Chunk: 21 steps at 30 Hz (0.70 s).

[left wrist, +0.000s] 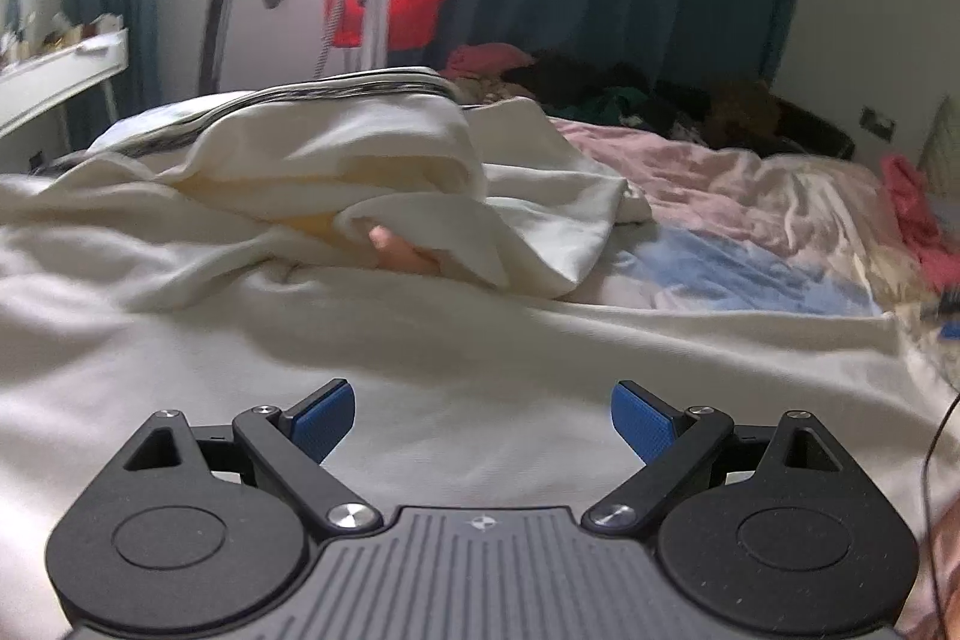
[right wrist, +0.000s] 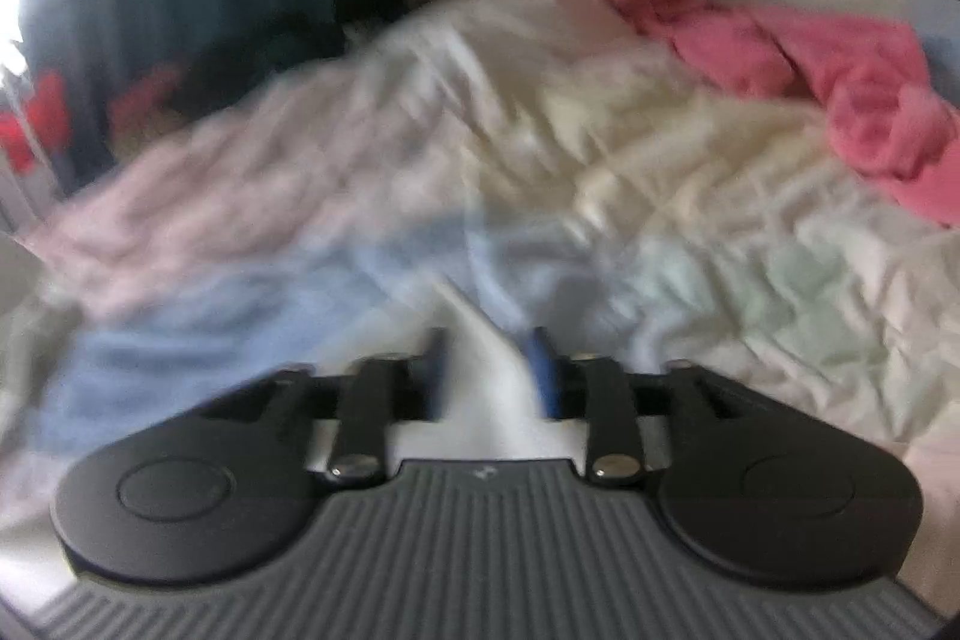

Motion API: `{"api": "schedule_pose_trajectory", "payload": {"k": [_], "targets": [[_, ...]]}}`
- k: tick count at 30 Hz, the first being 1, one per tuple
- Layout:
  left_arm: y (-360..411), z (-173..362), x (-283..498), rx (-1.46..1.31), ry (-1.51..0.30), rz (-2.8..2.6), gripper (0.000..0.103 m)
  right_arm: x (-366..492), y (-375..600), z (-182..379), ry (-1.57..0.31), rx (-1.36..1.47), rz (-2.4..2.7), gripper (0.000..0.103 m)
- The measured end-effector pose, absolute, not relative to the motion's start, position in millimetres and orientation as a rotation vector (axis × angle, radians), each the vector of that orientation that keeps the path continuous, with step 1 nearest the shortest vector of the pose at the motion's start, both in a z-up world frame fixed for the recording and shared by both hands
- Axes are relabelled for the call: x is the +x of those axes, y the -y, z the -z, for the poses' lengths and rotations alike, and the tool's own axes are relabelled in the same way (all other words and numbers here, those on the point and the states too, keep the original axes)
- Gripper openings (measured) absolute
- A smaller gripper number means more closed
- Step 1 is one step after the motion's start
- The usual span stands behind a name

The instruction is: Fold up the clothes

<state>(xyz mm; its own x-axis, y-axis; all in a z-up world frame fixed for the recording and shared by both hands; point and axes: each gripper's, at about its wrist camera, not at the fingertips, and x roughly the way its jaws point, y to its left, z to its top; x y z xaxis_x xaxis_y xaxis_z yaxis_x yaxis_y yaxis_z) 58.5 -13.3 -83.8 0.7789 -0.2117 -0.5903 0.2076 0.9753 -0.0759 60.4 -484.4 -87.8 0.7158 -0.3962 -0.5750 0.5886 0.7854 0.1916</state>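
Observation:
A cream white garment [left wrist: 336, 172] lies spread and partly bunched on the bed, its near part flat under my left gripper [left wrist: 483, 415]. The left gripper is open and empty just above the cloth. A fingertip [left wrist: 384, 241] shows under a raised fold of the garment. In the blurred right wrist view, my right gripper [right wrist: 489, 370] is shut on a white piece of cloth [right wrist: 486, 382] that rises between its blue pads.
A pastel patchwork quilt [right wrist: 540, 172] covers the bed. Pink clothes [right wrist: 840, 58] lie at the far right, and dark clothes [left wrist: 630, 91] are piled at the back by teal curtains. A red bag [left wrist: 390, 13] hangs on a stand; a white desk [left wrist: 54, 70] is at left.

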Motion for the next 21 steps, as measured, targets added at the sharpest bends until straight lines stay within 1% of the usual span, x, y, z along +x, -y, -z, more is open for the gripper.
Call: {"api": "schedule_pose_trajectory", "payload": {"k": [1,2,5,8,13,17,19,21], "targets": [[19,84,64,0.017,-0.637,0.235,0.094,56,475,77,-0.509,0.385,0.54,0.073],[27,83,71,0.041,-0.627,0.245,0.094,52,463,67,-0.489,0.395,0.514,0.071],[55,79,94,0.114,-0.584,0.281,0.094,40,432,43,-0.434,0.444,0.434,0.071],[90,75,124,0.163,-0.538,0.333,0.094,33,410,31,-0.383,0.498,0.398,0.071],[167,85,198,0.279,-0.513,0.36,0.094,32,399,40,-0.318,0.578,0.486,0.073],[219,112,261,0.416,-0.502,0.326,0.093,42,398,57,-0.295,0.531,0.567,0.073],[239,128,290,0.486,-0.507,0.292,0.09,49,405,67,-0.295,0.559,0.587,0.073],[255,143,316,0.549,-0.521,0.256,0.09,54,414,77,-0.287,0.609,0.599,0.073]]}}
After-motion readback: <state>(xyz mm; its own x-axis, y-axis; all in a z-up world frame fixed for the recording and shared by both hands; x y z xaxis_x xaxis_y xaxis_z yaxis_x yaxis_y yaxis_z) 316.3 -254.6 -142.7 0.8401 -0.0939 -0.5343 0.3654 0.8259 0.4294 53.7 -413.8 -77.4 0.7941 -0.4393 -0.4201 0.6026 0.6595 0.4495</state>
